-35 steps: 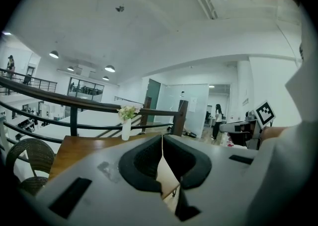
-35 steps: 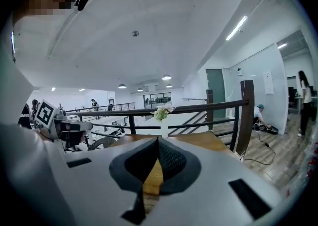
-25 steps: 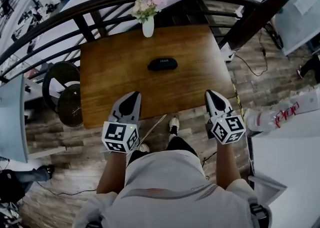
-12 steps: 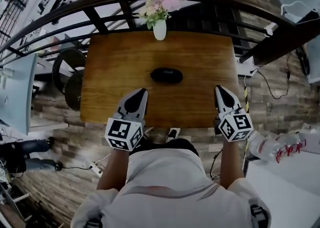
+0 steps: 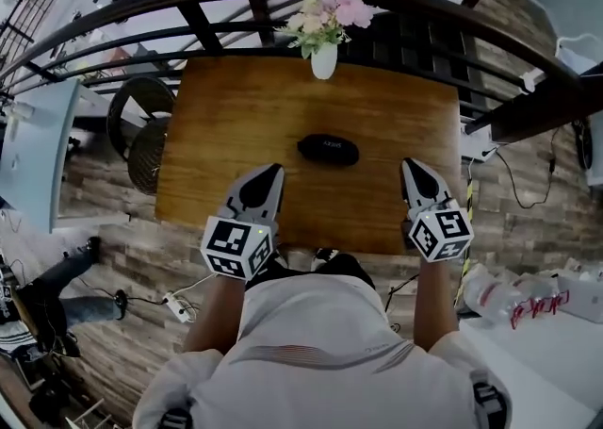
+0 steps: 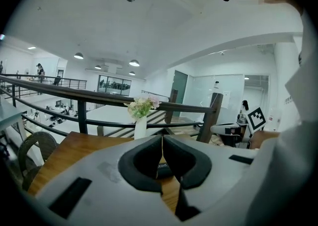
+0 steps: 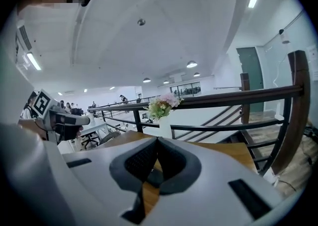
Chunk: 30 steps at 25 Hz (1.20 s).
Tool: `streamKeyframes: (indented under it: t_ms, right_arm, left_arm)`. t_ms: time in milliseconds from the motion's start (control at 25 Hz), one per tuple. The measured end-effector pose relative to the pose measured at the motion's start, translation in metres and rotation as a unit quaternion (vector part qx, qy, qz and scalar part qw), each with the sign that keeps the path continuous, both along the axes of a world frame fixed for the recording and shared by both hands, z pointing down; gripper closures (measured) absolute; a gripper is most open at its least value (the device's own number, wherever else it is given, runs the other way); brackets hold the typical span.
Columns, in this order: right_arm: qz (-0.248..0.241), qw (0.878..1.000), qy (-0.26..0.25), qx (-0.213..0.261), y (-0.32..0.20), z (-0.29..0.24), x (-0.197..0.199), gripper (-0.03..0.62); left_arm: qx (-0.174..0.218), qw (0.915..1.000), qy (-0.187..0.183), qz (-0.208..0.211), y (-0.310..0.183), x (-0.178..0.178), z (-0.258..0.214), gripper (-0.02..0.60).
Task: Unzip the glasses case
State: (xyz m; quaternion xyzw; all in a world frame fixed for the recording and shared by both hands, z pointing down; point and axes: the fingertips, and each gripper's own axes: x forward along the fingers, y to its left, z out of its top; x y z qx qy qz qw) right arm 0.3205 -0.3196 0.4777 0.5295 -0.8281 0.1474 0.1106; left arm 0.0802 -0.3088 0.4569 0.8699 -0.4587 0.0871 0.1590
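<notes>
Left gripper: fingers pressed together, nothing between them. Right gripper: fingers likewise closed tip to tip, empty. The glasses case lies flat on the wooden table, just ahead of both sets of fingertips and between them, nearer the left, touching neither. The zip's condition cannot be made out. A flower vase stands beyond the case.

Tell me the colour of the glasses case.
The glasses case is black; clearest in the head view.
</notes>
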Motion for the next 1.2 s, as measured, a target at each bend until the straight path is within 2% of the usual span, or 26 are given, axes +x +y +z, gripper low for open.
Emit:
streamKeyframes:
  t_ms: [240, 280, 440, 520, 680, 840, 920, 1000, 1200]
  right_arm:
    - [-0.053, 0.997, 0.043, -0.027, -0.032, 0.033, -0.032, 0.542]
    - [-0.067, 0.996, 0.050, -0.035, -0.036, 0.041, -0.039, 0.521]
    - [-0.138, 0.982, 0.102, -0.077, -0.049, 0.087, -0.066, 0.357]
    - [-0.170, 0.970, 0.133, -0.110, -0.054, 0.122, -0.074, 0.234]
    - [-0.224, 0.941, 0.194, -0.165, -0.064, 0.191, -0.084, 0.158]
    - [-0.267, 0.913, 0.245, -0.189, -0.070, 0.238, -0.091, 0.151]
    - [-0.282, 0.903, 0.256, -0.197, -0.070, 0.250, -0.094, 0.151]
    - [-0.287, 0.899, 0.262, -0.200, -0.072, 0.257, -0.095, 0.157]
    - [-0.279, 0.895, 0.287, -0.195, -0.073, 0.263, -0.093, 0.227]
  left_arm:
    - [-0.020, 0.9992, -0.002, -0.034, -0.003, -0.026, 0.014, 0.563]
    - [-0.023, 0.9989, -0.002, -0.041, -0.002, -0.030, 0.016, 0.563]
    - [-0.033, 0.9974, 0.000, -0.064, 0.002, -0.043, 0.027, 0.563]
    - [-0.040, 0.9966, -0.001, -0.072, 0.006, -0.046, 0.033, 0.563]
    - [-0.057, 0.9948, -0.008, -0.084, 0.015, -0.049, 0.045, 0.563]
    - [-0.069, 0.9933, -0.012, -0.092, 0.022, -0.050, 0.054, 0.563]
    - [-0.071, 0.9928, -0.013, -0.096, 0.025, -0.051, 0.055, 0.563]
    - [-0.070, 0.9927, -0.015, -0.097, 0.026, -0.052, 0.053, 0.563]
    - [-0.068, 0.9929, -0.017, -0.096, 0.028, -0.058, 0.049, 0.563]
